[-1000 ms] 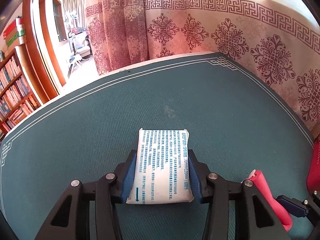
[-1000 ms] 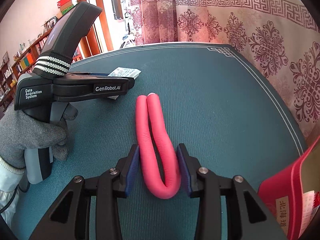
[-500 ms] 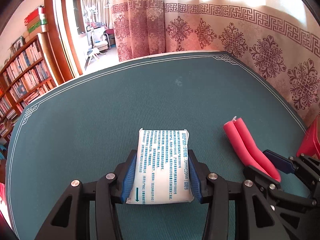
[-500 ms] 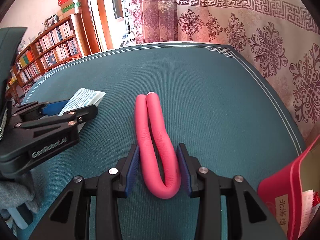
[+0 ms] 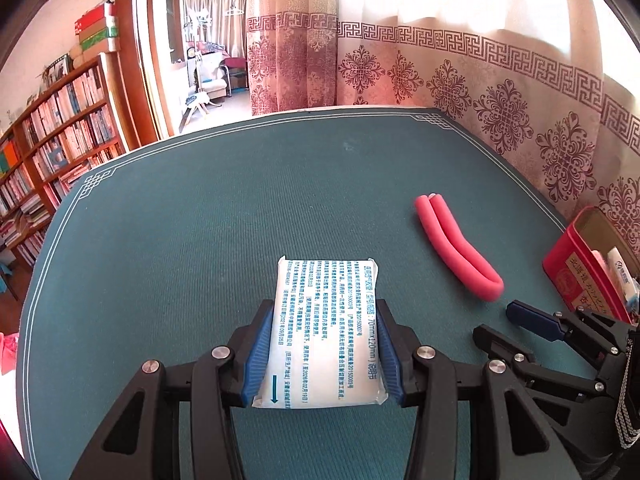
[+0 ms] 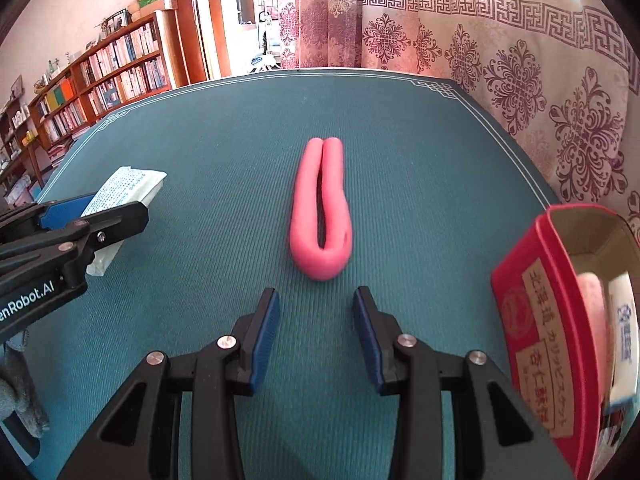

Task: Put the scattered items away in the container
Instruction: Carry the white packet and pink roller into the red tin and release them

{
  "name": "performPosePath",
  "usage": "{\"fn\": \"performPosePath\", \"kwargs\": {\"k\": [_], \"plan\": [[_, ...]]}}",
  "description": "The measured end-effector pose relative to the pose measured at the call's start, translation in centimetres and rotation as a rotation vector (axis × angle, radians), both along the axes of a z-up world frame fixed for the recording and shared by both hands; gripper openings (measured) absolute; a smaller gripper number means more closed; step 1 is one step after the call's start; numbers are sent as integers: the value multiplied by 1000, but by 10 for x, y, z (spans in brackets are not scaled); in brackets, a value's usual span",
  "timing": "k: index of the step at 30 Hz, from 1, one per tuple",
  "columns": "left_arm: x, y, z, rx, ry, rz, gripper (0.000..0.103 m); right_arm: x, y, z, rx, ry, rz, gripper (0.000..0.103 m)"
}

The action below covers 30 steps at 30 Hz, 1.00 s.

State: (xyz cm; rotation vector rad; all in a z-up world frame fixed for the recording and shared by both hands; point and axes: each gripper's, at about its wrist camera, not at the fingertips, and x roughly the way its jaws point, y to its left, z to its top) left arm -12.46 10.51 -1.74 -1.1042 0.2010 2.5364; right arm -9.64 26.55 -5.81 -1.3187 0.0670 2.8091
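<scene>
Left gripper [image 5: 322, 350] is clamping one white sachet [image 5: 322, 332] with blue print, both blue pads pressing on its long edges, at lower centre of the left wrist view. In the right wrist view the same packet is poking out at middle left, one only.

Right gripper [image 6: 316, 334] is standing apart with nothing between its jaws, at lower centre of its own view; pads are touching nothing. One pink foam tube [image 6: 322, 208], folded into a U so it is showing two parallel legs, is lying flat on the green mat [image 6: 224, 168] just beyond the fingertips, centre frame, bend toward the camera. In the left wrist view that tube is sitting at middle right, apart from the right gripper's blue tip at lower right.

One red box [image 6: 532, 320], open-topped, is sitting at the right edge of the right wrist view, near the tube but not touching. Inside it, one pinkish item and one white packet are showing, blurred; anything more inside, cannot tell.

One grey gloved hand [image 6: 18, 404] is showing at lower left. One bookshelf [image 6: 100, 76] is showing at upper left, patterned curtain [image 6: 500, 52] running across the top right.
</scene>
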Motion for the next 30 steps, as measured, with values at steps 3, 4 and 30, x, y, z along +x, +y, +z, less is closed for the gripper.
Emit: {"fn": "performPosePath", "kwargs": {"k": [3, 4, 30], "plan": [[17, -2, 4, 12, 7, -2, 49, 18, 1, 1, -4, 5, 1, 41], [23, -3, 4, 14, 8, -4, 49, 24, 2, 1, -13, 8, 0, 37], [26, -29, -34, 93, -96, 40, 49, -62, 12, 3, 2, -18, -44, 64]]}}
